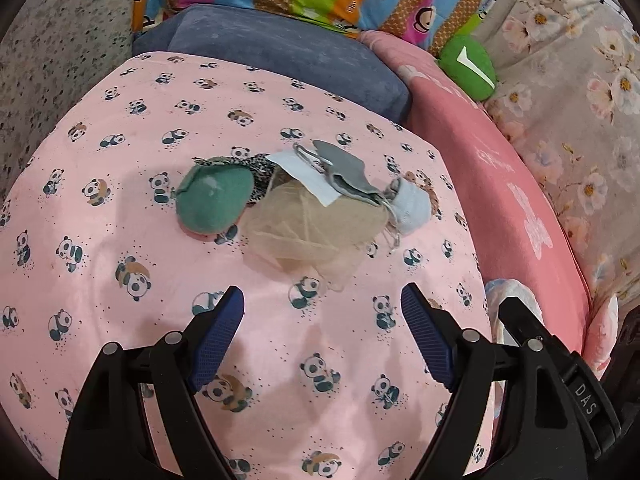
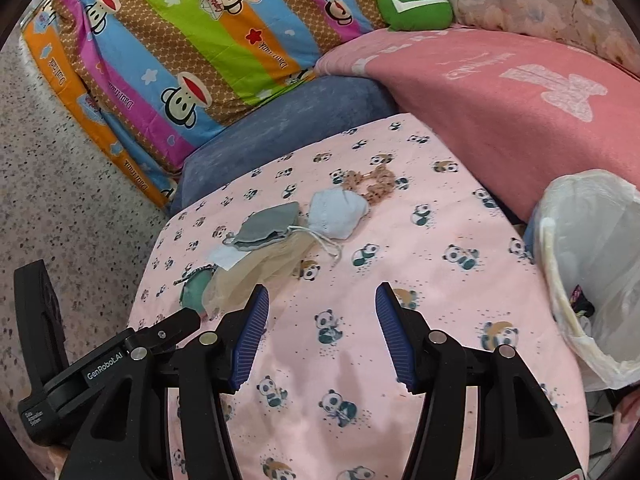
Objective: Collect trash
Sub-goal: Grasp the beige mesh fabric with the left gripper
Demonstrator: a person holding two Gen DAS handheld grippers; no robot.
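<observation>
On the panda-print sheet (image 1: 120,208), a small heap of trash lies far of both grippers, toward the blue cushion (image 1: 280,52).

- Heap, left to right in the left wrist view: green pouch (image 1: 214,202), beige mesh (image 1: 304,224), white paper slip (image 1: 308,178), grey mask (image 1: 348,176), pale blue mask (image 1: 414,208). All overlap or touch. A tan beaded piece (image 2: 372,184) lies just beyond the blue mask.
- Left gripper (image 1: 322,312): jaws spread wide, nothing between them, sheet showing in the gap. It hangs near the mesh edge, not touching.
- Right gripper (image 2: 322,308): jaws spread, less wide than the left, empty. Its left pad sits just beside the mesh corner.
- Bin with clear liner (image 2: 592,280) stands off the right edge of the sheet, some scraps already inside.

Risks, as judged:
- Mesh is thin and loose; a pinch at its edge could also catch the sheet and drag it.
- Mask strings (image 2: 328,246) trail across the mesh; lifting one item may pull others along and drop them short of the bin.
- Paper slip is partly under the grey mask; it may slide off unseen.
- Both grippers aim at the same heap and could collide.
- Liner rim sags; a drop near its edge could miss.
</observation>
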